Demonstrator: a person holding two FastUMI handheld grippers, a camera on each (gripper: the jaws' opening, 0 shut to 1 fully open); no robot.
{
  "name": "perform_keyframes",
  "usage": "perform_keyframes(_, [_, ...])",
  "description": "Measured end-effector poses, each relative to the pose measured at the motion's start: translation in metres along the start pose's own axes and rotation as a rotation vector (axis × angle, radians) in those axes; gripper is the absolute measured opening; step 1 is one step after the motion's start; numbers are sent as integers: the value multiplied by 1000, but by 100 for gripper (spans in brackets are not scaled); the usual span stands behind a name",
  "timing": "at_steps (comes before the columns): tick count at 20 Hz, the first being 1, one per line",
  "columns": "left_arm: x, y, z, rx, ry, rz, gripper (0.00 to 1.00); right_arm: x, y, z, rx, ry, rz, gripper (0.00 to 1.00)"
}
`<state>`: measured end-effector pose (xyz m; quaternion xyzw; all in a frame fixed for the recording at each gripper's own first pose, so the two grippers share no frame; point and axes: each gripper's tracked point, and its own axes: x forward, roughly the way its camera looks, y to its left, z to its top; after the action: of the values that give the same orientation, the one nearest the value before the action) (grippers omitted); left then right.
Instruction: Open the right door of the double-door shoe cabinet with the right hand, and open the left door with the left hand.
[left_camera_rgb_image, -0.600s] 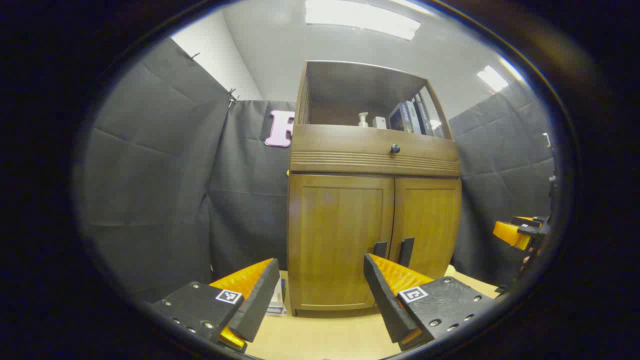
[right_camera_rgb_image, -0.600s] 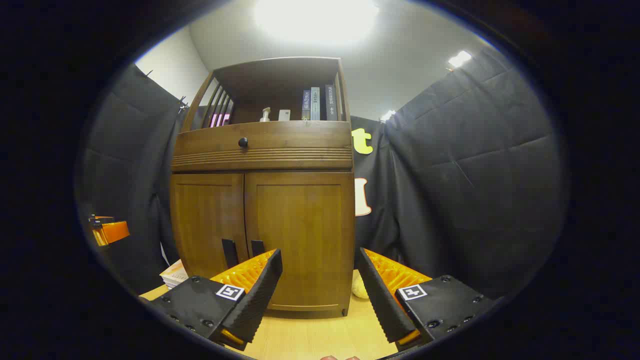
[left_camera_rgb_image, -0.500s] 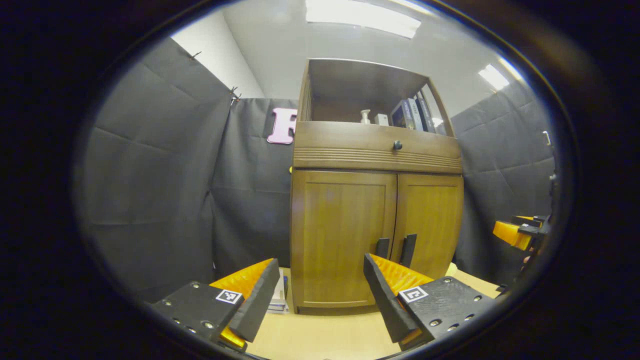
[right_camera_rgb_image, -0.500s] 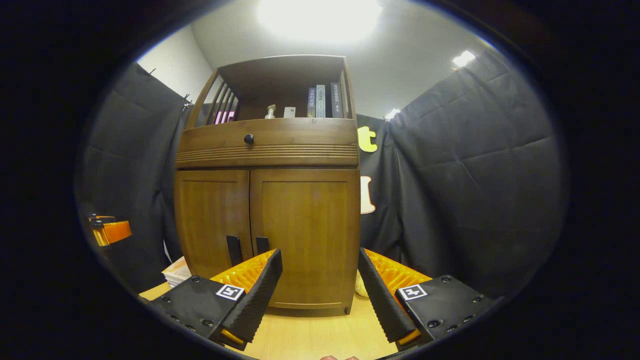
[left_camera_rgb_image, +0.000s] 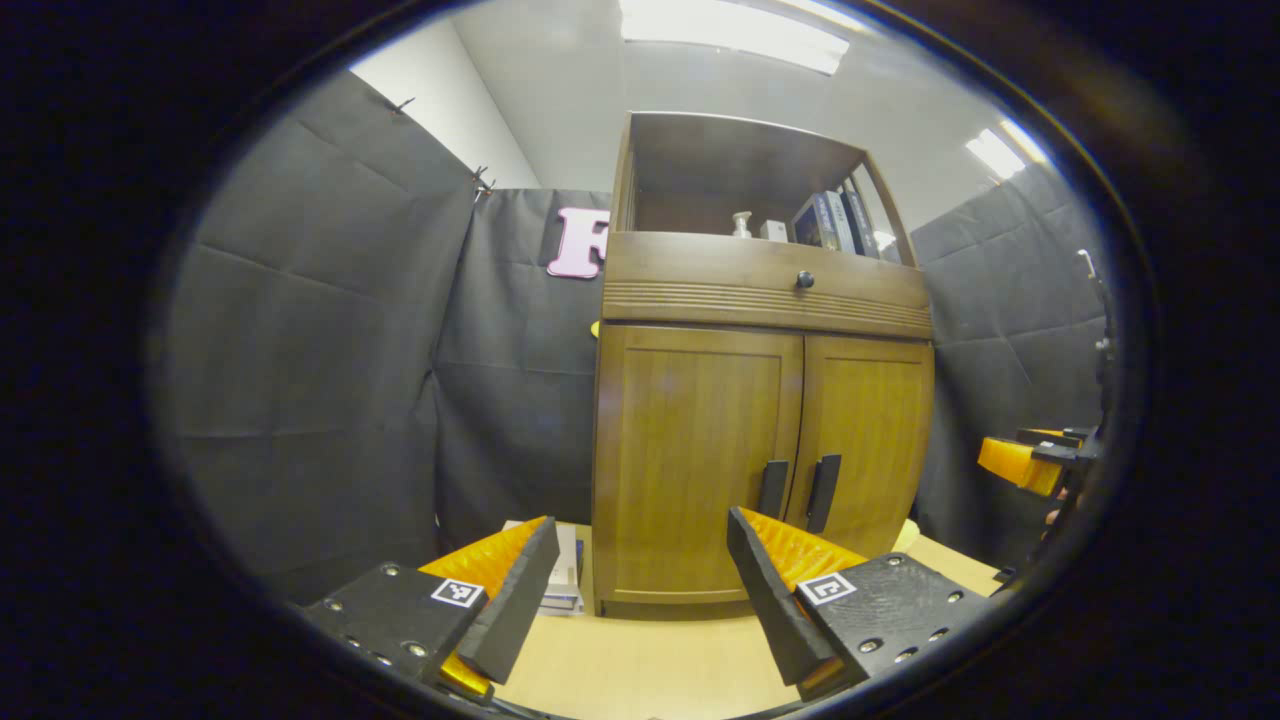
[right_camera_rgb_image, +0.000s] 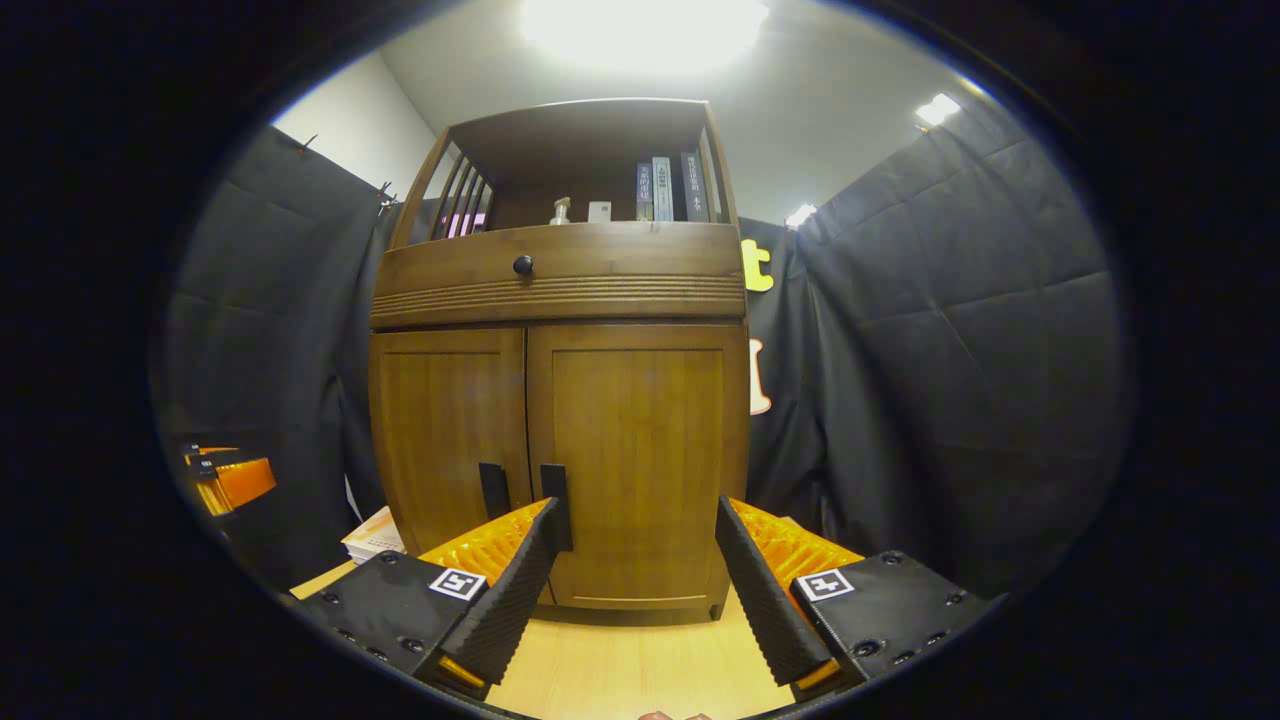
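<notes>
- While both doors are closed, the shoe cabinet (left_camera_rgb_image: 765, 400) stands on the pale wooden floor (left_camera_rgb_image: 650, 670) against the black cloth wall, well apart from both grippers.
- At the far left, seen in the left gripper view, a small stack of books (left_camera_rgb_image: 565, 580) lies on the floor just beside the cabinet's left side.
- Next, the left gripper (left_camera_rgb_image: 640, 570) has its fingers spread wide with nothing between them, pointing at the lower part of the left door (left_camera_rgb_image: 695, 460).
- That door's dark vertical handle (left_camera_rgb_image: 772, 488) sits at its inner edge, just above the tip of this gripper's right-hand finger in the left gripper view.
- Across the centre seam, the right door (right_camera_rgb_image: 640, 460) carries its own dark handle (right_camera_rgb_image: 555, 500) just beside the first.
- Above the doors runs a drawer front with a dark round knob (right_camera_rgb_image: 522, 265), and above that an open shelf holds a small bottle (right_camera_rgb_image: 561, 210) and upright books (right_camera_rgb_image: 665, 188).
- Further right, the right gripper (right_camera_rgb_image: 640, 560) is likewise spread apart and empty, aimed at the lower half of the right door; its left-hand finger tip lies just below that door's handle in the right gripper view.
</notes>
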<state>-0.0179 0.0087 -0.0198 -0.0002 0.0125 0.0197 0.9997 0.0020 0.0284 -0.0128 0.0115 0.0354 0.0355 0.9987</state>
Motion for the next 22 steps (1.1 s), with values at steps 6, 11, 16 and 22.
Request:
perform_keyframes(6, [-5, -1, -11, 66, 7, 15, 96, 22, 14, 6, 16, 18, 31, 97])
perform_keyframes(11, [-5, -11, -15, 29, 40, 14, 99, 50, 25, 10, 33, 34, 52, 95])
perform_keyframes(16, [-2, -9, -6, 30, 37, 40, 99, 86, 40, 14, 28, 33, 73, 96])
perform_keyframes(22, [-2, -3, -11, 41, 60, 122, 99, 133, 61, -14, 15, 113, 114, 94])
